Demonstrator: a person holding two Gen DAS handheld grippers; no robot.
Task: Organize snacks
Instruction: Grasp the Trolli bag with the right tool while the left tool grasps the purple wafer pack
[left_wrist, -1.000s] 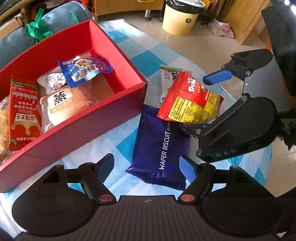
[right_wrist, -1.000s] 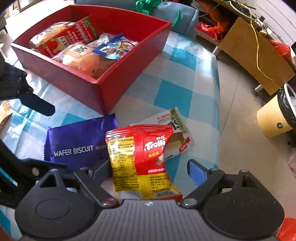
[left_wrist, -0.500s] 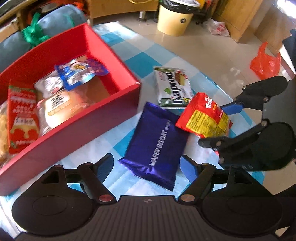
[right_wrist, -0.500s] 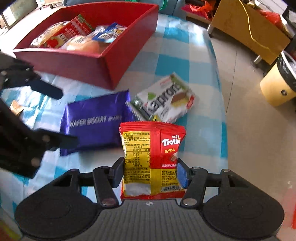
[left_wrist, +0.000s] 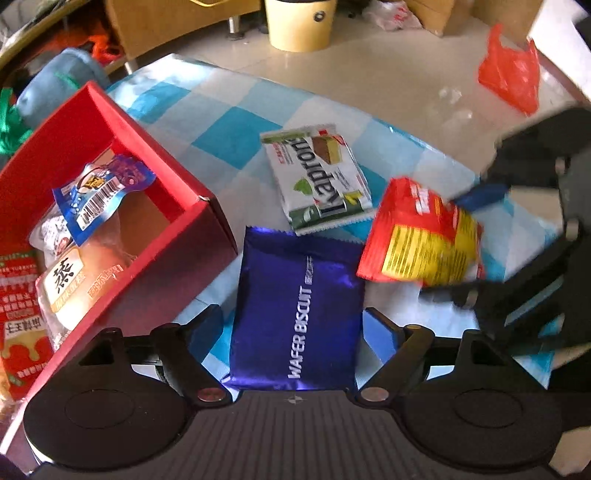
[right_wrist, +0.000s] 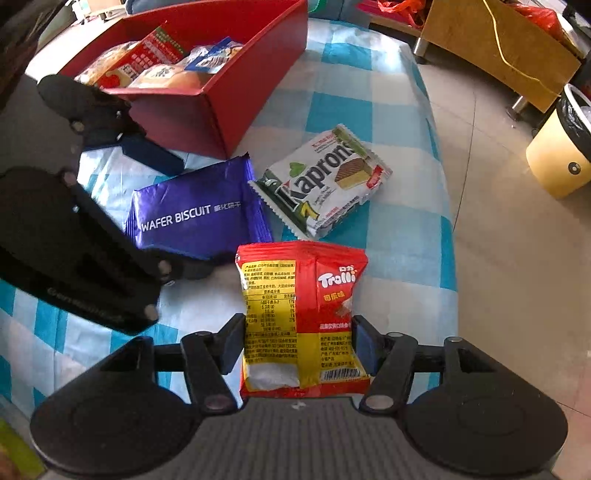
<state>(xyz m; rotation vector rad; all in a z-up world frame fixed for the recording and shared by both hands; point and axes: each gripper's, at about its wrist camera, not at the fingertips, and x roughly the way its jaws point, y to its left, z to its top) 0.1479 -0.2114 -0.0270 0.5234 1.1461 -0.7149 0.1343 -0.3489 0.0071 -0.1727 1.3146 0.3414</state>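
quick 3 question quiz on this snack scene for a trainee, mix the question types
1. True or false: the right gripper is shut on the red Trolli pack.
2. Which pack lies between the open fingers of the left gripper? A) Kapron wafer B) purple wafer biscuit C) a blue-wrapped snack in the red box
3. Fill in: the Kapron wafer lies on the checked ____, outside the red box.

Key: 1 true; 2 B; 3 cloth
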